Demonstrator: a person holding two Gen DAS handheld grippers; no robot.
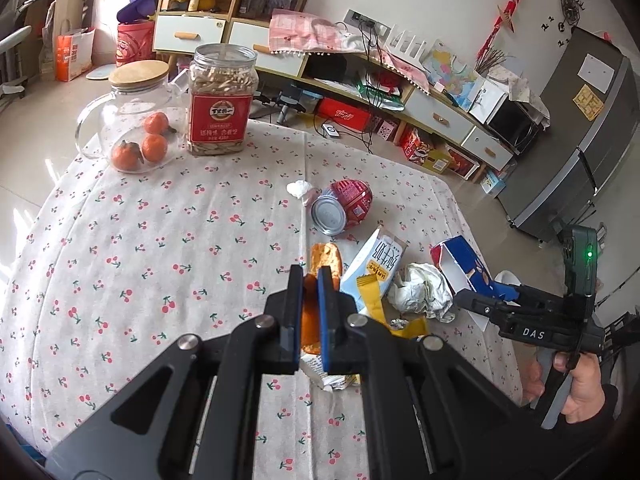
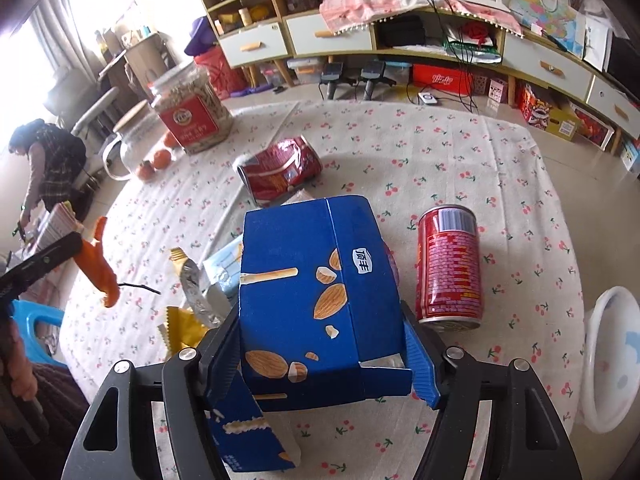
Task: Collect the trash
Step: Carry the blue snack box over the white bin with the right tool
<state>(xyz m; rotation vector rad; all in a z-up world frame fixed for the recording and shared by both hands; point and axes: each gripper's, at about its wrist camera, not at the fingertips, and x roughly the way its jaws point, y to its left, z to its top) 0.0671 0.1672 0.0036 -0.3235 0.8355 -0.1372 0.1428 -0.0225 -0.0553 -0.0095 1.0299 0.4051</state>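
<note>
Both tongs are carrying loads: left gripper (image 1: 310, 280) is pinching orange peel (image 1: 309, 312) narrow, right gripper (image 2: 320, 344) is clamping the blue almond-biscuit box (image 2: 316, 280) wide, box's long axis along the fingers. White bin (image 2: 612, 360) is sitting just right of the right gripper, so that hand is nearer.

My right gripper (image 2: 320, 344) clamped the blue almond-print box (image 2: 316, 292) at the lower centre of the frame, a flap hanging below it. Right of the box lay a red can (image 2: 448, 264), and a crushed red can (image 2: 280, 172) lay above it. At the left edge, my left gripper (image 2: 86, 254) pinched an orange peel (image 2: 100, 272).
</note>
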